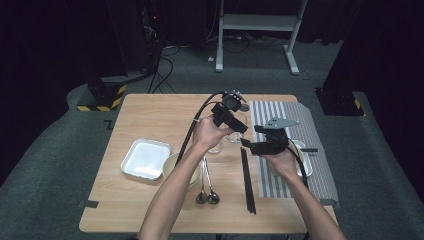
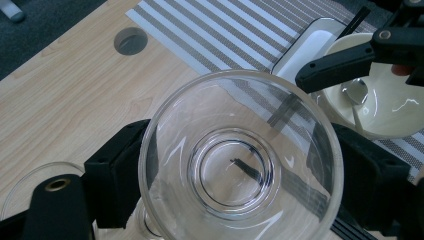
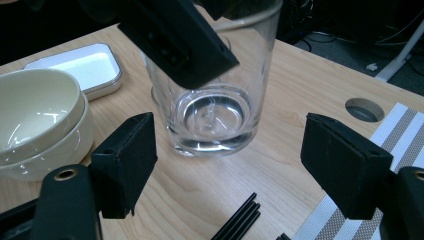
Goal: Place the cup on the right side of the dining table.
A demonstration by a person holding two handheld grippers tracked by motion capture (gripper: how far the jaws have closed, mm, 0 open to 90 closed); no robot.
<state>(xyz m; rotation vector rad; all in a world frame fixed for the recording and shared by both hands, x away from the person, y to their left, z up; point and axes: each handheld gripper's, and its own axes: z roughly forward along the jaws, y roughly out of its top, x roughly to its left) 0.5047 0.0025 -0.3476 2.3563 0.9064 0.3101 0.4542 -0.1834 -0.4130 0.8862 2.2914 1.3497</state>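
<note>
Glass (image 2: 240, 165) between left fingers (image 2: 117, 172) — apparently gripped

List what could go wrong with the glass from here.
1. The left gripper clamps the smooth clear glass near its rim, so it may slip or tip.
2. A second glass stands close beside it and could get knocked.
3. The open right gripper hovers near and could bump the held glass.

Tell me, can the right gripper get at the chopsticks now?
Probably yes. The right gripper is open and empty, and the chopsticks lie bare on the table just below its jaws. The glass stands beyond them, not in the way.
</note>
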